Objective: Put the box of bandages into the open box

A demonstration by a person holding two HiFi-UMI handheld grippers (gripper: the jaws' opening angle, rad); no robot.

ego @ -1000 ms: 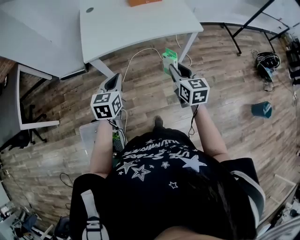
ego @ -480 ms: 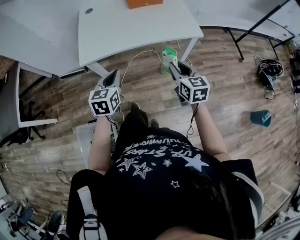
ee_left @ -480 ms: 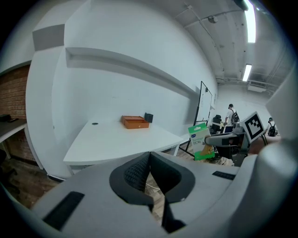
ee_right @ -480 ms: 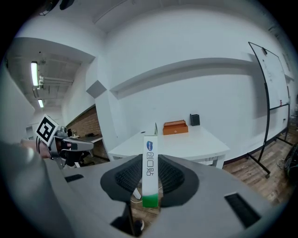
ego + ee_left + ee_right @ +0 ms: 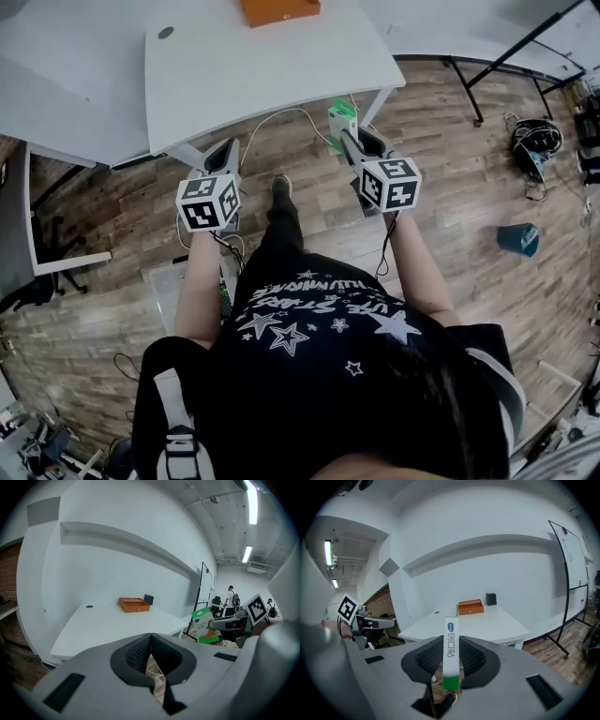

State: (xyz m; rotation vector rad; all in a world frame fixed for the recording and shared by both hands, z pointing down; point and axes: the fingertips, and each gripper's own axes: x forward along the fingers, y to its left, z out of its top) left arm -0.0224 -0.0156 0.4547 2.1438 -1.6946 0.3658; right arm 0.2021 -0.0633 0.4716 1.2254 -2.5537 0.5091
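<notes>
The step in hand looks like the carry. The white table [image 5: 262,66] stands well ahead of both pairs of fingers, and neither gripper has reached over its top. Wooden floor [image 5: 450,150] lies below the fingertips.

The open box [image 5: 279,9], orange and low-walled, sits at the far side of the table. In the right gripper view it lies straight beyond the fingertips and just above them [image 5: 470,607]. In the left gripper view it lies ahead of the fingers and a little to their left [image 5: 134,604]. A small dark object [image 5: 491,599] stands just beside it. No view shows the inside of the open box, so I cannot tell whether anything is in it.

The box of bandages [image 5: 341,120], white with a green end, is in the right gripper [image 5: 354,142]. Its fingers pinch the narrow faces, the carton stands on end between the pads, and its printed edge faces the camera [image 5: 451,653].

The left gripper [image 5: 223,159] carries nothing. Its fingers are pressed together at the tips [image 5: 150,656], level with the right pair and well apart from them.

The next move probably calls for bringing the right fingers across the table until they are over the orange rim. They would then need to lower and spread so the carton drops inside.
</notes>
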